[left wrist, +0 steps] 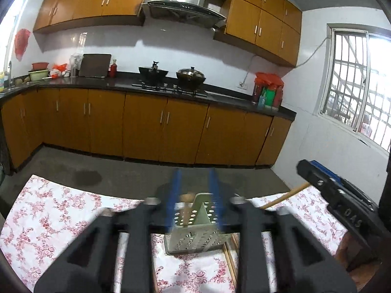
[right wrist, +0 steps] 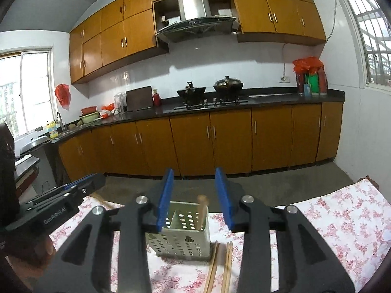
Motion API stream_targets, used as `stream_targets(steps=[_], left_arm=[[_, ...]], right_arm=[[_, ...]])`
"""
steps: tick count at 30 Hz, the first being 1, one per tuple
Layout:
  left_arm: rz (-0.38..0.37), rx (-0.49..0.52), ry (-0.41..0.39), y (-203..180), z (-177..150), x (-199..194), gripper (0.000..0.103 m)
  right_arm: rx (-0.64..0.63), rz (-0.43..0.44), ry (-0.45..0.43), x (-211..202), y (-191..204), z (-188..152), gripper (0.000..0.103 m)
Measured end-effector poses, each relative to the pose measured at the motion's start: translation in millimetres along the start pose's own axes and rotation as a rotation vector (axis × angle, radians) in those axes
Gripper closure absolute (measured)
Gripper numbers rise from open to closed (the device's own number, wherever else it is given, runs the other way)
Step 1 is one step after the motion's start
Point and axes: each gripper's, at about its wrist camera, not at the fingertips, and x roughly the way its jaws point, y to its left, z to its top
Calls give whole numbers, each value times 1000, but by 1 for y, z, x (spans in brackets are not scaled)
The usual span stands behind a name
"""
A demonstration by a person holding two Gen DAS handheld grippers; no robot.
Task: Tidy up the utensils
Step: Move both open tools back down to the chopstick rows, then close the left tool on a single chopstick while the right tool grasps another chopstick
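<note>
A pale green perforated utensil holder [right wrist: 182, 238] stands on the floral tablecloth [right wrist: 342, 222], with a wooden-handled utensil [right wrist: 202, 211] upright in it. Wooden chopsticks [right wrist: 221, 268] lie on the cloth right of the holder. My right gripper [right wrist: 195, 196] is open and empty above the holder. My left gripper [left wrist: 194, 199] is open, blurred, also over the holder [left wrist: 198, 239], where the wooden handle [left wrist: 187, 207] shows between its fingers. The right gripper [left wrist: 317, 178] appears at the right of the left wrist view holding nothing visible; a wooden stick [left wrist: 283, 196] lies behind it.
The table edge drops to a grey floor [right wrist: 281, 185]. Beyond it runs a counter [right wrist: 244, 103] with orange cabinets, two woks on a stove [right wrist: 210, 97], a cutting board and bottles. Windows sit at both sides.
</note>
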Motion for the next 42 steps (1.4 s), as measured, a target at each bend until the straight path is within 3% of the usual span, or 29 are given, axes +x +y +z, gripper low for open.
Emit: stream_targets(steps=[6,9,11,13,16,19,22,27,31,42], left_arm=[[13,-35,-57,10,10,-29,54],[32,-58,-100,24,6,-55,49],[79,-58,-96,33,-3,-67,49],[143,-50,-37,46,-26,-68,49],[196,-51,113,62,-67,-50,49],[203,-75,252,74,-102,-29,61],[194,-99,356,81,-135,-14,66],[175,-98,437,79,-164,0,67],[164,-88,462,74,-176,3,67],[141,-26,506,59,-193,10,79]], right_arm=[[24,-43,-43,-40,-15,4,63],[53,-80,-10,-55,-33,-12,62],[67,-109,70,-52,-45,-36,62],[76,-109,211,-35,-55,-75,67],[98,-74,418,-7,-59,-129,88],[106,-63,543,10,-54,-176,90],[111,-64,592,18,-47,-198,90],[94,-68,611,25,-48,-210,91],[64,-118,617,28,-48,-210,95],[65,-113,609,26,-50,-212,95]])
